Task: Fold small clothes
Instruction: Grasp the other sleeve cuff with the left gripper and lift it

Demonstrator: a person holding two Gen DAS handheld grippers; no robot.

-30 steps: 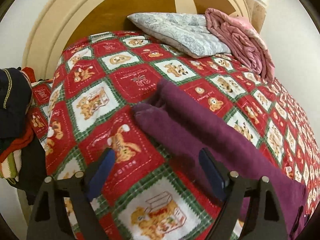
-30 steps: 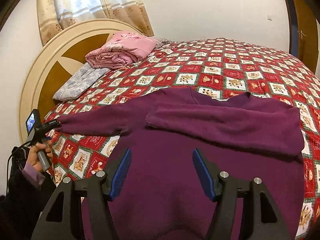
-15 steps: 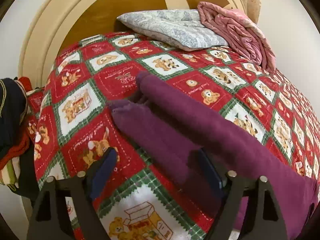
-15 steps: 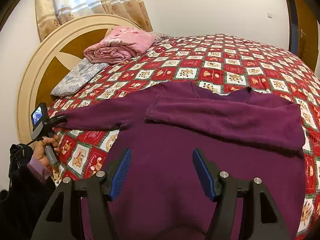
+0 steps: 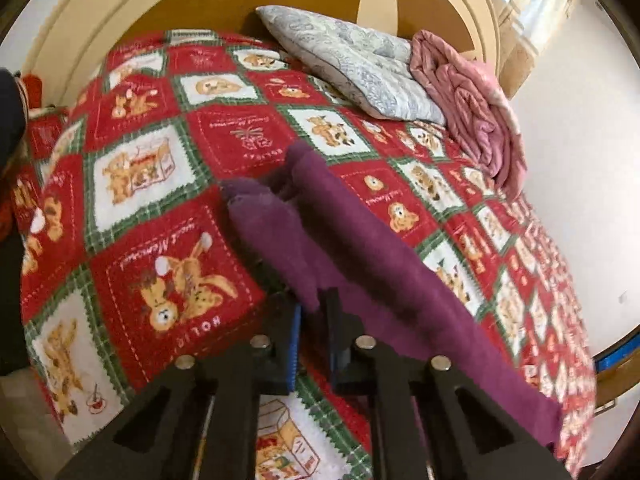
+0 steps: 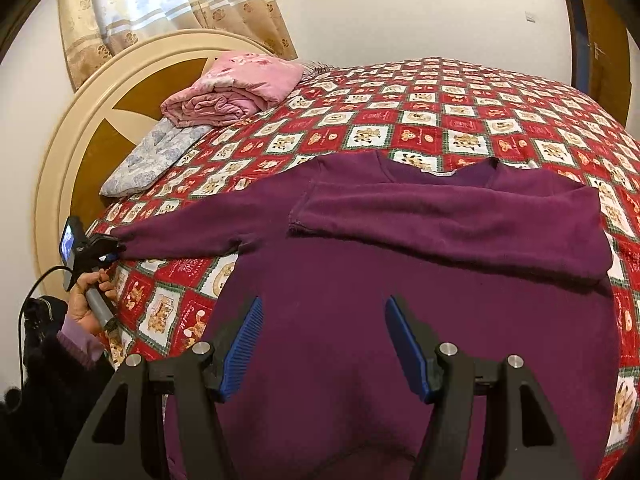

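A bed fills both views, covered by a red, white and green patchwork quilt (image 6: 440,128) printed with bears, under a round cream and brown headboard (image 5: 224,4). At its head lie a grey-patterned pillow (image 5: 352,64) and, touching it, a folded pink blanket (image 5: 472,116); patterned curtains (image 6: 168,12) hang behind the headboard in the right wrist view. A purple sweater (image 6: 360,320) lies flat on the quilt, its body near the bed's close edge and its neckline toward the far side. 1 sleeve is folded across the chest, its cuff (image 6: 300,216) resting near the middle. The other sleeve (image 6: 180,240) stretches straight out to the side, toward the headboard end. The left gripper (image 5: 314,312) is at that outstretched sleeve: its jaws are closing, now narrow, with a fold of the purple cloth near the sleeve's edge pinched between the blue pads (image 5: 295,344). The sleeve's open cuff lies on the quilt beyond the fingers. In the right wrist view a hand (image 6: 86,300) in a lilac cuff grips that tool's handle at the bed's side, with a small screen on it and a cable trailing down. The right gripper (image 6: 324,344) hangs above the sweater's body with its 2 fingers spread wide and nothing between them. Dark clothing (image 5: 10,112) sits at the left edge of the left wrist view.
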